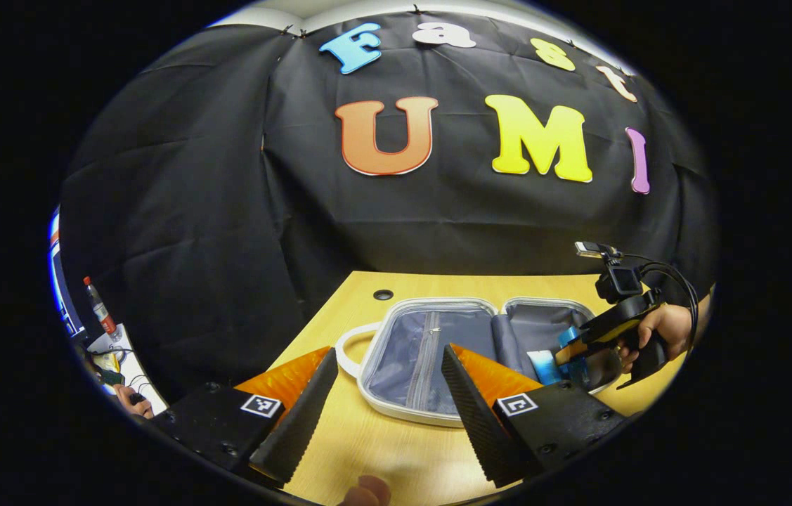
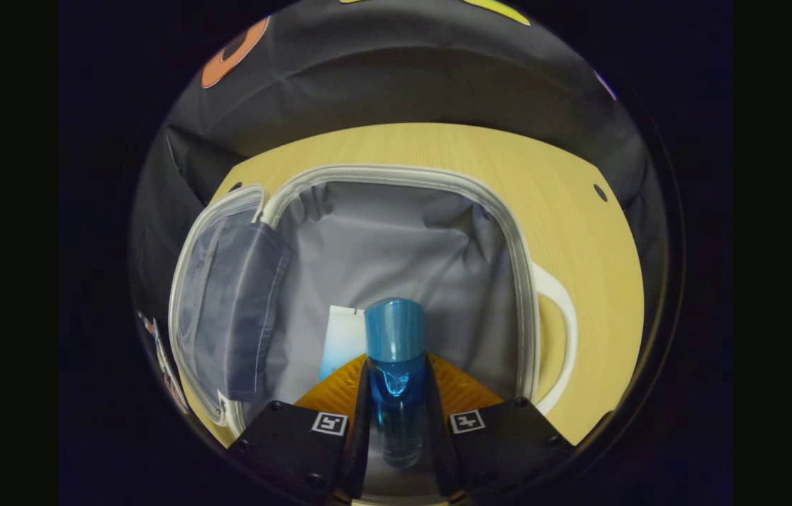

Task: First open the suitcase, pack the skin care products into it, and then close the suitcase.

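Suitcase (image 1: 438,351) lay open on the table (image 1: 381,450). Right gripper (image 2: 396,393) pinched a blue bottle (image 2: 394,351) over its grey lining, beside a tube (image 2: 341,337). Left gripper (image 1: 388,407) fingers spread, holding nothing.

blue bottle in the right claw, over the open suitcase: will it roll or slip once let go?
The blue bottle looks round and smooth, so it would probably roll if laid on its side. Its glossy plastic may slip between the right claw fingers. The suitcase has a soft grey lining, which should damp rolling and cushion the drop.
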### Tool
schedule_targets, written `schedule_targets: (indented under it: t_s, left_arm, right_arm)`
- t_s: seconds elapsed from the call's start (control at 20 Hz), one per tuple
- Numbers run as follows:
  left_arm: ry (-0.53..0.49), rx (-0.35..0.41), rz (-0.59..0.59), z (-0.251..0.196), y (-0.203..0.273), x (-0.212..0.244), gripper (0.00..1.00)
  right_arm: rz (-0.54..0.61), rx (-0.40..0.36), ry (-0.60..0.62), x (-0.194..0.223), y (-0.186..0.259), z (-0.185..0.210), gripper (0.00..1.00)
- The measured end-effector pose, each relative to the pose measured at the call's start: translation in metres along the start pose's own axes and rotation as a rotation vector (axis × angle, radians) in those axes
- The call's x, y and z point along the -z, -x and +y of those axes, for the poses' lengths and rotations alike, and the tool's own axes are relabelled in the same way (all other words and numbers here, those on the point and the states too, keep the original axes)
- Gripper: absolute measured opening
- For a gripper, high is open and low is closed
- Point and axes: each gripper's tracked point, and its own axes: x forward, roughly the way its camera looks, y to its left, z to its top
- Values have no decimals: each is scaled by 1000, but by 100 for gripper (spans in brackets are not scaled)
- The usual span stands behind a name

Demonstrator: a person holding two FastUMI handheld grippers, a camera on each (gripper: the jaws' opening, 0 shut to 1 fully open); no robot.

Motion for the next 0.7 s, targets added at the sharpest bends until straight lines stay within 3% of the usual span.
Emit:
schedule_targets:
  t_s: [0.15,0.25,0.3,0.45,0.7]
  left_arm:
    - [15,-8,16,12,-8,1,96]
    - [26,-14,17,25,-17,-2,96]
    - [47,-3,16,30,-25,-4,96]
    - [138,34,58,45,-54,1,96]
    - [289,37,170,82,-111,37,96]
  right_arm:
    - [4,2,-19,1,0,-2,41]
    - [-12,-19,-35,-2,10,1,51]
    - [-26,-36,-40,-3,17,3,63]
    - [-114,-100,-3,-16,53,10,75]
    - [-353,-128,145,-41,153,-19,77]
